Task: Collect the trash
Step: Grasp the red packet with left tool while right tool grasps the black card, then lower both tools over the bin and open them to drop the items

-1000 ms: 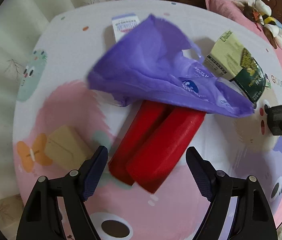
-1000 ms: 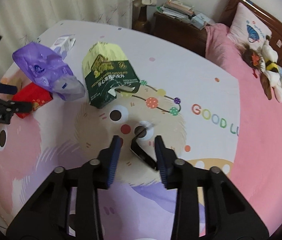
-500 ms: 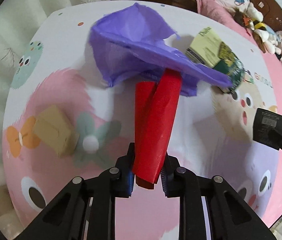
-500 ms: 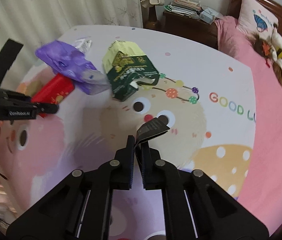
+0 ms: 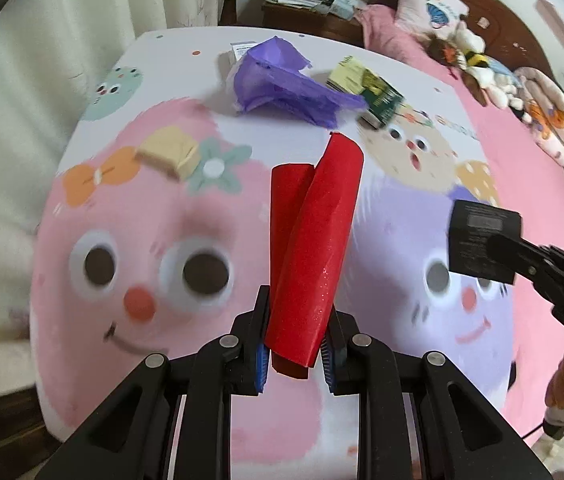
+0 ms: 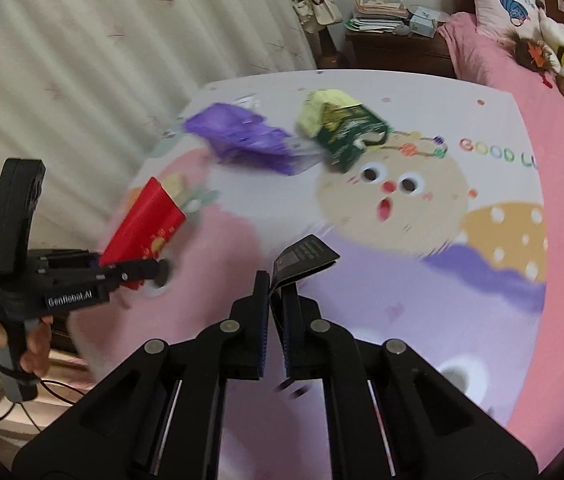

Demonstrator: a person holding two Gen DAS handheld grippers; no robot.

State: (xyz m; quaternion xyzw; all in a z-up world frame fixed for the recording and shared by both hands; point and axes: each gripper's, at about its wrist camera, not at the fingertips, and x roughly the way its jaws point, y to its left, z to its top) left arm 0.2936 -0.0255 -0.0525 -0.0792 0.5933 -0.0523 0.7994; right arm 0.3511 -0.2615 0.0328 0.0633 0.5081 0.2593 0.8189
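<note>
My left gripper (image 5: 295, 354) is shut on a flattened red box (image 5: 312, 244) and holds it up above the bed. It also shows in the right wrist view (image 6: 144, 226). My right gripper (image 6: 276, 336) is shut on a small black flat package (image 6: 306, 258), also seen in the left wrist view (image 5: 482, 246). On the bed lie a crumpled purple bag (image 5: 282, 80), a green and yellow carton (image 5: 366, 88) and a small tan box (image 5: 170, 152).
The cartoon-print bed sheet (image 5: 130, 240) covers the surface. A white carton (image 5: 242, 50) sits behind the purple bag. Curtains (image 6: 82, 60) hang on the left. A nightstand with books (image 6: 390, 28), a pillow and plush toys (image 5: 502, 76) are at the back right.
My left gripper closed on the red box, lifted it from under the purple bag and pulled back. My right gripper closed on the black package and lifted it.
</note>
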